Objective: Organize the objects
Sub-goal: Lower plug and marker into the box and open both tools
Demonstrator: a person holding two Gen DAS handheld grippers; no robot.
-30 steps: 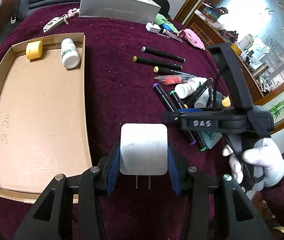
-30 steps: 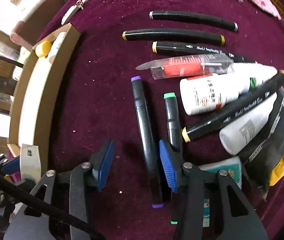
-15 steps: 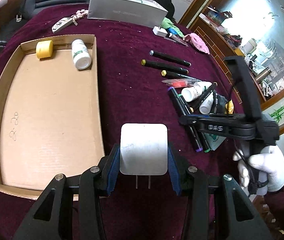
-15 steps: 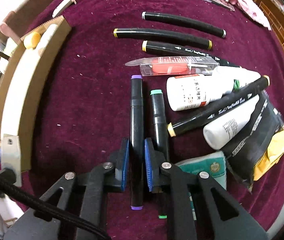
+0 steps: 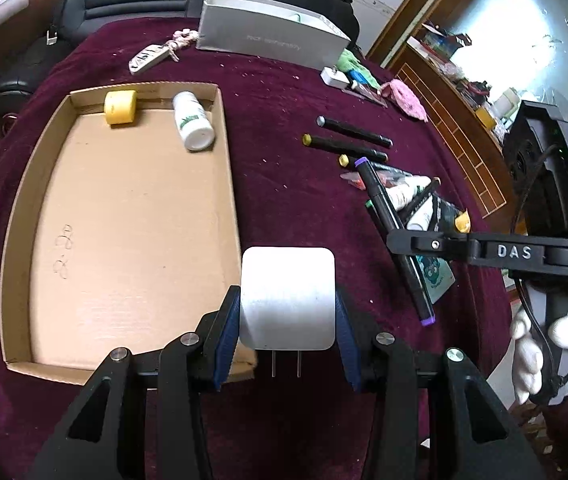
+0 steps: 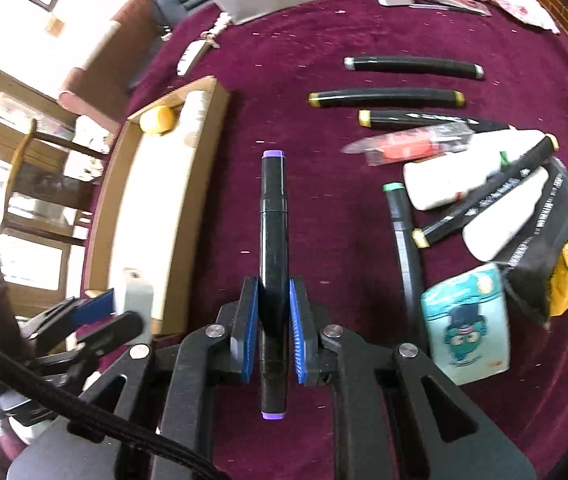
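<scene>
Cardboard tray [image 5: 124, 208] sits left on the counter [image 5: 284, 128]. Left hand-held gripper [image 5: 287, 338] is clamped on a white charger [image 5: 287, 298] near its edge; right hand-held gripper [image 6: 272, 322] pinches the purple-capped marker [image 6: 272, 208], probably lifted. Next: carry both over the tray, release.

A maroon-clothed table [image 5: 284, 168] carries a cardboard tray [image 5: 24, 216], black markers [image 6: 412, 67], white bottles [image 6: 456, 176] and a grey box [image 5: 272, 40].

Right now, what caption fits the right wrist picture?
Right gripper holds a purple-capped marker above the maroon tablecloth.
</scene>
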